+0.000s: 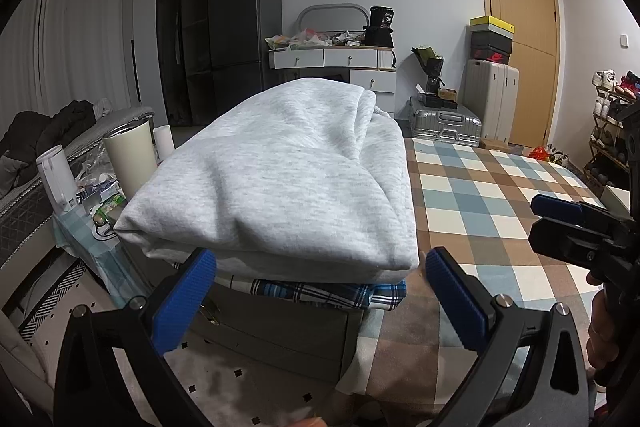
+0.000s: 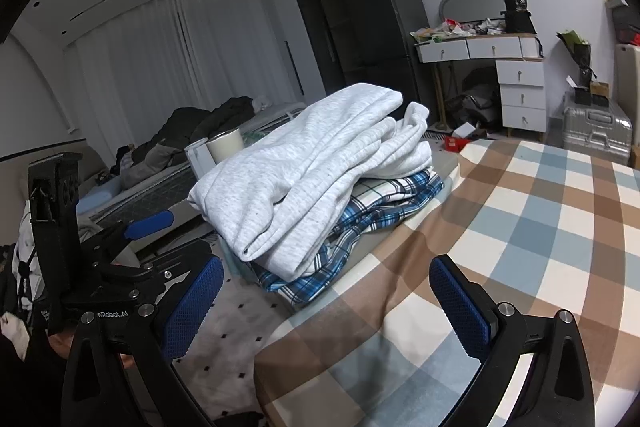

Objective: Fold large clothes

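While both of my tongs stand open and empty, the folded grey sweatshirt (image 1: pixel 276 171) lies on top of a folded blue plaid garment (image 1: pixel 320 291), and the two form a stack at the left edge of the table. A checked tablecloth (image 1: pixel 480 195) in brown, blue and white covers the table to the right of the stack.

Left wrist view: my left tongs (image 1: pixel 318 267) have their blue pads spread wide, just in front of the near edge of the stack; I see nothing between them. The near fold of the sweatshirt is smooth and rounded, and the plaid garment shows only as a thin band under it. My right tongs (image 1: pixel 560 215) enter from the right edge, above the tablecloth and well apart from the stack.

Right wrist view: my right tongs (image 2: pixel 326 279) are also parted, pointing at the near corner of the stack (image 2: pixel 320 167), with the cloth-covered table under the right pad. From this side the sweatshirt (image 2: pixel 304 163) shows several loose layers, and the plaid garment (image 2: pixel 360 219) sticks out beneath it toward me. My left tongs (image 2: pixel 148 223) appear at the left, beside the stack.

Background: a dark refrigerator (image 1: pixel 244 35), a white dresser (image 1: pixel 340 61) with clutter on top, silver suitcases (image 1: pixel 448 123) and a wooden door (image 1: pixel 520 27).
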`<state>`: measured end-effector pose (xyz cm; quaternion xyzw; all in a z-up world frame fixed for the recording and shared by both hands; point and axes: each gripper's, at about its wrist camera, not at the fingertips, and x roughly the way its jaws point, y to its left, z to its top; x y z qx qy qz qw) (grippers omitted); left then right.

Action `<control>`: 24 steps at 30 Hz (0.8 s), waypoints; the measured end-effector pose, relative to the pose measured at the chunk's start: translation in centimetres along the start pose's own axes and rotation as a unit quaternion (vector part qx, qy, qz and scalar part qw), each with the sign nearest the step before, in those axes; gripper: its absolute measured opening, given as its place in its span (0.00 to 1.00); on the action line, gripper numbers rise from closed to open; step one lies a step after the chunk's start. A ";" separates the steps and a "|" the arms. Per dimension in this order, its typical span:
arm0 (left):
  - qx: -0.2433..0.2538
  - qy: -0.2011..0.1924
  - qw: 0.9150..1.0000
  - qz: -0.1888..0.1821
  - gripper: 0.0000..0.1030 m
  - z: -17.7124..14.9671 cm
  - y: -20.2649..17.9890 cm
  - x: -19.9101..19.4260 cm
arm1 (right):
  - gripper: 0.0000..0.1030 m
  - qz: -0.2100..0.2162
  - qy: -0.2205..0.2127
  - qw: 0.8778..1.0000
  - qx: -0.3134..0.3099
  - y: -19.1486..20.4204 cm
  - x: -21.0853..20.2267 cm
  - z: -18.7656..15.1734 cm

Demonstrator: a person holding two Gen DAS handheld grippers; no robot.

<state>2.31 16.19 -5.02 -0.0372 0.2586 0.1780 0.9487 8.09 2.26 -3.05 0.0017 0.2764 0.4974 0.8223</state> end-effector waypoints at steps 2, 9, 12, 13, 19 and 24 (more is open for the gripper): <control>0.000 -0.001 1.000 -0.001 0.99 0.0 0.0 0.0 | 1.00 0.000 0.001 1.000 0.000 0.0 0.0 0.0; -0.001 0.000 1.000 -0.001 0.99 0.0 0.1 0.0 | 1.00 -0.001 0.001 1.000 0.000 0.0 0.1 0.0; 0.000 -0.001 1.000 -0.002 0.99 0.0 0.1 0.0 | 1.00 0.000 0.002 1.000 0.000 0.0 0.1 0.0; 0.002 -0.001 1.000 -0.002 0.99 0.1 0.0 0.0 | 1.00 -0.002 0.001 1.000 0.001 0.0 0.2 0.0; 0.005 -0.003 1.000 -0.007 0.99 0.0 0.0 -0.1 | 1.00 -0.003 0.003 1.000 0.001 0.0 0.3 -0.1; 0.010 -0.004 1.000 -0.011 0.99 0.0 -0.2 -0.1 | 1.00 -0.005 0.005 1.000 0.002 -0.1 0.6 -0.1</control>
